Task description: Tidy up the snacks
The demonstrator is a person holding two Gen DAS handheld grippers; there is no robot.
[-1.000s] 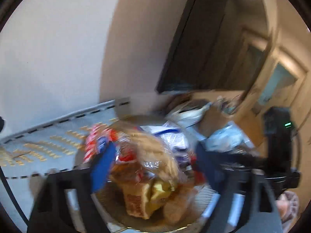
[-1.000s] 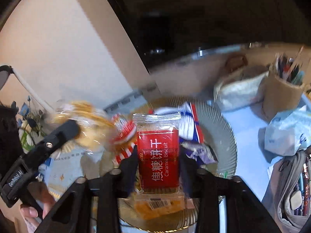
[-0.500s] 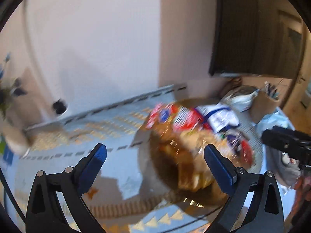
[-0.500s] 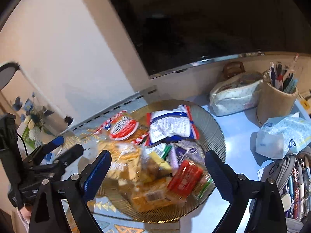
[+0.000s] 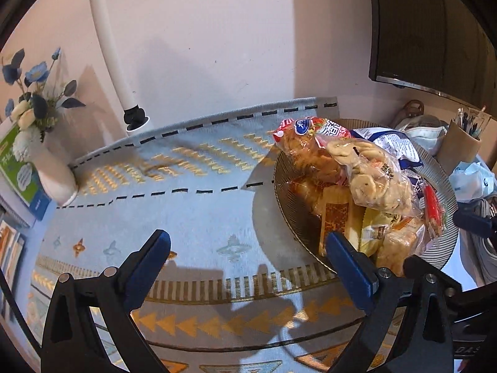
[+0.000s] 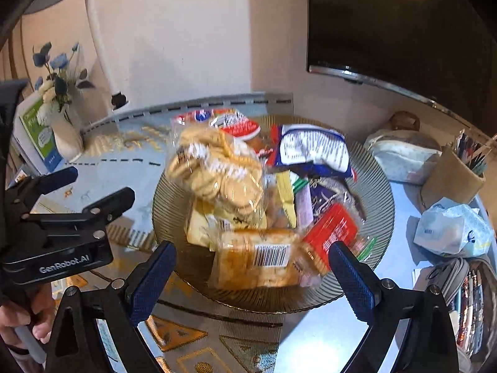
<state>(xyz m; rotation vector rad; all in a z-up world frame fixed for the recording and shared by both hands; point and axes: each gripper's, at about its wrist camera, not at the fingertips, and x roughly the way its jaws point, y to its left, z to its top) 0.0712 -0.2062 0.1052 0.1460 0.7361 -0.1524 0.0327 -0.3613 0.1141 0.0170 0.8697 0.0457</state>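
Ribbed, amber-tinted glass forms the round plate [image 6: 377, 186], heaped with snack packets. Topmost on the plate, a clear bag of round biscuits [image 6: 222, 175] lies tilted, its long axis running from the far left rim toward the plate's middle. At the plate's near rim sits a crinkly barcoded packet [image 6: 257, 256] lying crosswise, with a red caramel biscuit packet [image 6: 334, 233] just to its right. Under the plate spreads a pale blue woven mat [image 5: 186, 217] with gold zigzags; a dark screen [image 6: 400, 21] hangs on the wall beyond. Both the left gripper [image 5: 248, 258] and the right gripper [image 6: 253, 272] stand spread wide, grasping nothing.
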